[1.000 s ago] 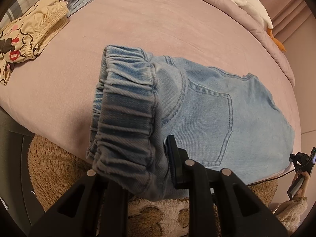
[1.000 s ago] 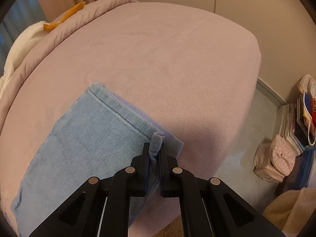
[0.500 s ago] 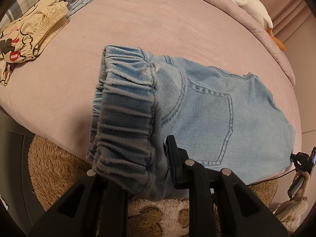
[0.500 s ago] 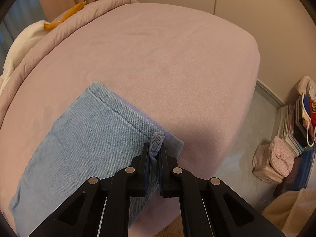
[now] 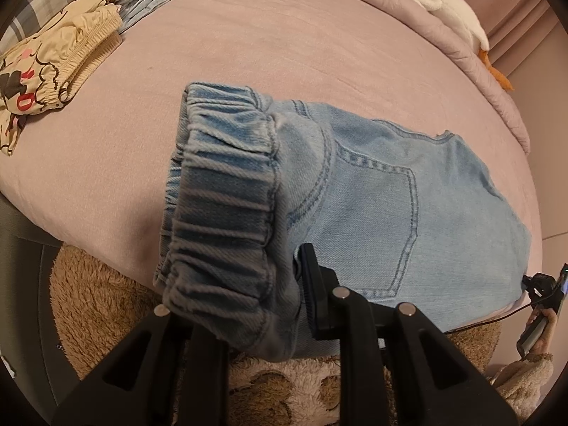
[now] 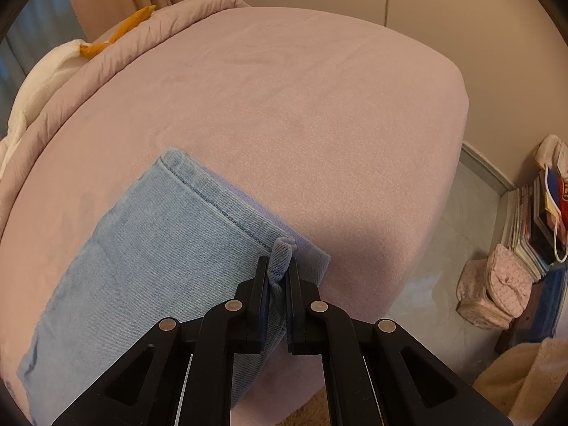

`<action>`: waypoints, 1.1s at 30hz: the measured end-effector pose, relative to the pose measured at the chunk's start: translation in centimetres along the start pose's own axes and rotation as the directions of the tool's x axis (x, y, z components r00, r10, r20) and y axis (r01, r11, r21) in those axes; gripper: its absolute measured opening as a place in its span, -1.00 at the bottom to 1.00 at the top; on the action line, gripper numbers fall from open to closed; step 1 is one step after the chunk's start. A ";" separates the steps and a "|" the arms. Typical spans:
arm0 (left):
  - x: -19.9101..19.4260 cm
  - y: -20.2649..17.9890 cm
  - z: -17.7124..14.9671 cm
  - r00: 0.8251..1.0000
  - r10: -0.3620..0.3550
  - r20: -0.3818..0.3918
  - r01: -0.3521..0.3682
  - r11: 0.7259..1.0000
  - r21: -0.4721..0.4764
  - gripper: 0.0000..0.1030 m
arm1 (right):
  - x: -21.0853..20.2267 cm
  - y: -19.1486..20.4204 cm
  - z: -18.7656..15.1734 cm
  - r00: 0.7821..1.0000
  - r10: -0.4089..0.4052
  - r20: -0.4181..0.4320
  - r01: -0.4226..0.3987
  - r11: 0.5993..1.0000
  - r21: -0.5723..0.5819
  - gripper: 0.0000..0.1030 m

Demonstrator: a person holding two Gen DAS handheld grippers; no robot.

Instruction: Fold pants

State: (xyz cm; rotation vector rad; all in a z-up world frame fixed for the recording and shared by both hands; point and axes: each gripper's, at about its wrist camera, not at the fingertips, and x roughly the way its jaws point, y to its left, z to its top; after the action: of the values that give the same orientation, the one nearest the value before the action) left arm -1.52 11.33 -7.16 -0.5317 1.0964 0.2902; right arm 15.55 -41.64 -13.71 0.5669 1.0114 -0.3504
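Both jaws are closed on the light-blue denim pants point(image 5: 390, 191) lying on the pink bed point(image 5: 248, 35): left gripper point(image 5: 284, 291) on the elastic waistband point(image 5: 223, 213), right gripper point(image 6: 277, 273) on the hem corner point(image 6: 282, 252). Lift both ends evenly, I think, to keep the fold straight.

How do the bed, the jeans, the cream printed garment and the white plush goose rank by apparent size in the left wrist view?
1. bed
2. jeans
3. and 4. cream printed garment and white plush goose: similar and partly cut off, so unranked.
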 end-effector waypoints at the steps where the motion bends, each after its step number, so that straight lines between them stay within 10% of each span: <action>1: -0.2 -0.1 0.1 1.000 -0.016 -0.010 0.016 1.000 0.020 -0.46 | 0.0 0.1 0.0 1.000 0.000 0.001 0.000 1.000 -0.014 -0.96; 4: -1.7 -0.2 0.4 0.997 -0.072 -0.036 0.074 0.995 0.066 -0.04 | -0.6 0.9 0.6 0.999 -0.025 -0.031 0.022 0.994 -0.103 -0.89; 8: -5.6 1.8 2.0 0.989 -0.129 0.077 0.130 0.991 -0.008 0.45 | -3.8 2.7 1.0 0.998 -0.069 -0.009 0.067 0.985 -0.160 0.49; 9: -6.2 2.1 2.4 0.987 -0.123 0.108 0.125 0.992 -0.011 0.52 | -5.2 3.4 1.0 0.996 -0.076 0.041 0.082 0.981 -0.176 0.55; 15: -5.4 2.9 5.4 0.987 -0.044 0.157 0.045 0.999 -0.004 0.56 | -10.3 12.4 -0.5 0.987 0.144 0.074 -0.110 0.934 -0.340 0.55; 21: -2.0 3.1 6.4 0.994 -0.080 0.075 0.081 0.997 -0.015 0.54 | -10.0 25.6 -6.5 0.887 0.395 -0.238 -0.458 0.698 -0.550 0.55; 23: -0.9 3.2 6.2 0.998 -0.042 0.051 0.043 0.999 -0.029 0.52 | -9.6 29.5 -9.2 0.850 0.408 -0.334 -0.525 0.603 -0.600 0.55; 26: -0.2 3.3 5.8 0.998 -0.036 0.054 0.039 0.998 -0.048 0.31 | -9.1 34.4 -12.7 0.852 0.363 -0.377 -0.521 0.511 -0.684 0.55; 33: -0.6 2.3 4.6 0.996 0.017 0.090 -0.018 1.000 0.007 0.02 | -6.5 40.0 -14.2 0.819 0.336 -0.465 -0.574 0.467 -0.673 0.55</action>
State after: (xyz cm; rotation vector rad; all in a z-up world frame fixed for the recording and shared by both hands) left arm 0.64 15.80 -5.64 -0.4981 1.0153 0.3220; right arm 23.49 -0.92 -2.56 0.0276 1.1042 0.7039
